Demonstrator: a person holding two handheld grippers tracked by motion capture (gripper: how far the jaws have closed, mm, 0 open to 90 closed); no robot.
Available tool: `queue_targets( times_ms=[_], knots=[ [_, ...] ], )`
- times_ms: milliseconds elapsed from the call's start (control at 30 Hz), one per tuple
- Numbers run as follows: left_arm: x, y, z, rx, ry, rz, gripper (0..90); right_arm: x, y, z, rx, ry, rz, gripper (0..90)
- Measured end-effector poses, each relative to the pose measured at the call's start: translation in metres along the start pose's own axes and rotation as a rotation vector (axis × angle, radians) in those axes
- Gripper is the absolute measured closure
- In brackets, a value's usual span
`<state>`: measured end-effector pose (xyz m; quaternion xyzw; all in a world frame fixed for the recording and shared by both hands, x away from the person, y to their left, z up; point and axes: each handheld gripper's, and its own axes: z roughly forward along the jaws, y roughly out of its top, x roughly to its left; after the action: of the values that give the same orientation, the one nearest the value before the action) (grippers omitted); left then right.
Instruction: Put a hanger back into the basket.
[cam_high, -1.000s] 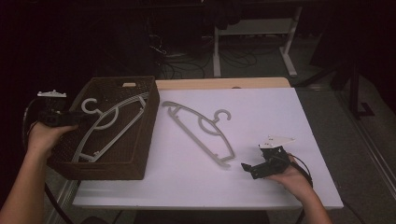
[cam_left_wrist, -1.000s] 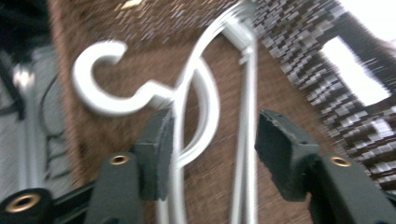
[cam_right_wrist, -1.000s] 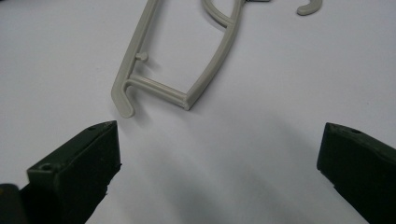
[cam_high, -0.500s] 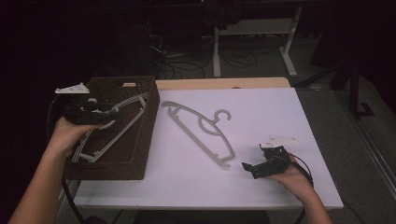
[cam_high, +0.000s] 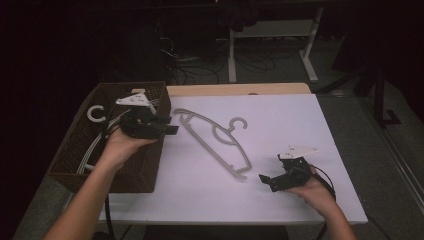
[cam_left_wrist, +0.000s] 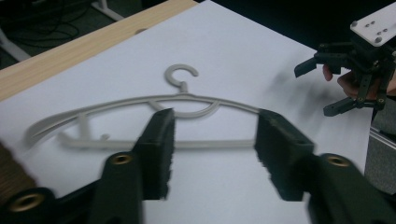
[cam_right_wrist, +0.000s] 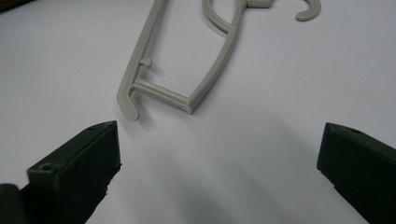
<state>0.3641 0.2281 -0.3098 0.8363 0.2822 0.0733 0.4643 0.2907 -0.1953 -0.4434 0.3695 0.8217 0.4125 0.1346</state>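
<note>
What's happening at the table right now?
A person is working with grey hangers, holding tongs in each hand. One hanger lies flat on the white table; more sit in the brown basket at the left. The left tongs, at the basket's right rim, point toward the table hanger; their jaws have just been closing with nothing between them. The right tongs rest open near the hanger's lower end, apart from it.

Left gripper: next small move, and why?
Probably ease the left gripper forward and down onto the near arm of the grey hanger. Its jaws, just closing, are open and empty and aimed at the hanger, which lies flat on the white table beside the basket.
</note>
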Motion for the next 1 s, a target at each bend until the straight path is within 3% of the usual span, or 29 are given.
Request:
queue_targets(
  times_ms=[167, 267, 367, 500, 567, 733, 867, 1000],
  knots=[
    [-0.019, 0.004, 0.041, 0.05, -0.013, 0.025, 70.0, -0.001, 0.0, 0.001, 0.002, 0.002, 0.001, 0.0],
    [-0.02, 0.001, 0.064, 0.079, -0.045, 0.009, 80.0, 0.0, 0.0, 0.001, 0.005, 0.005, -0.005, 0.0],
    [-0.017, -0.004, 0.087, 0.118, -0.027, 0.015, 88.2, 0.0, 0.0, 0.001, 0.004, 0.006, -0.004, 0.0],
    [-0.011, -0.01, 0.116, 0.171, 0.04, 0.027, 90.0, 0.0, 0.0, 0.001, 0.004, 0.007, -0.005, 0.0],
    [-0.007, -0.014, 0.128, 0.176, 0.05, 0.022, 90.0, 0.0, 0.0, 0.001, 0.005, 0.007, -0.003, 0.0],
    [0.01, -0.026, 0.159, 0.246, 0.145, 0.025, 90.0, 0.0, 0.0, 0.001, 0.006, 0.01, -0.007, 0.0],
    [0.022, -0.033, 0.169, 0.275, 0.221, 0.058, 90.0, -0.001, -0.001, 0.001, 0.004, 0.01, -0.004, 0.0],
    [0.03, -0.037, 0.174, 0.293, 0.235, 0.042, 90.0, 0.0, -0.001, 0.001, 0.006, 0.011, -0.002, 0.0]
  ],
)
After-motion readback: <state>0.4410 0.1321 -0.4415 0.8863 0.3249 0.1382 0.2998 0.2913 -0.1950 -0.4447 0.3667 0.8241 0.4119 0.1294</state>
